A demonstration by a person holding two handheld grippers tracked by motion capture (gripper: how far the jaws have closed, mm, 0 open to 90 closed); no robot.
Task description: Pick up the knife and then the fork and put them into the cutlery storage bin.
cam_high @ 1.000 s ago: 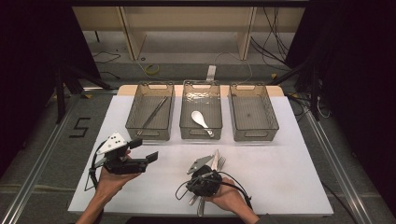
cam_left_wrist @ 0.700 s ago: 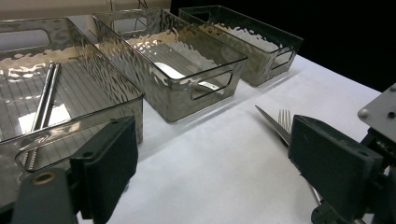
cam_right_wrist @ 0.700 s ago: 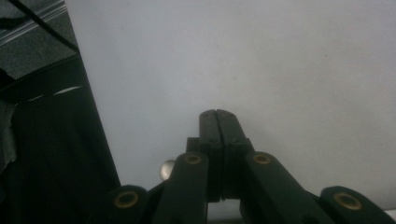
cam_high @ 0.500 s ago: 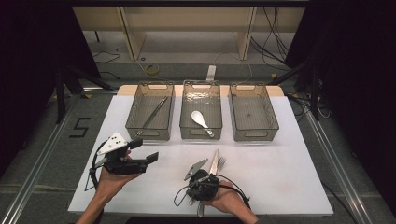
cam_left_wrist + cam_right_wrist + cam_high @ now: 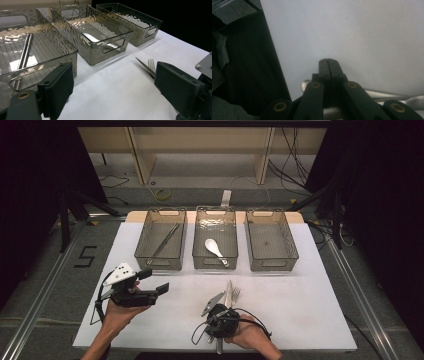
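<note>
White matte table (image 5: 320, 320) bears three ribbed translucent bins (image 5: 215, 245)

White surface (image 5: 300, 305) bearing three smoky-grey translucent bins (image 5: 215, 245) with rippled walls. A white spoon (image 5: 214, 248) lies in the middle bin; silver chopsticks (image 5: 164, 240) in the left one. Black tongs (image 5: 110, 97); silver fork (image 5: 235, 294).

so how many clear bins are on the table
3, in a row at the table's far edge: the left bin holds chopsticks, the middle bin a white spoon, and the right bin looks empty.
</note>
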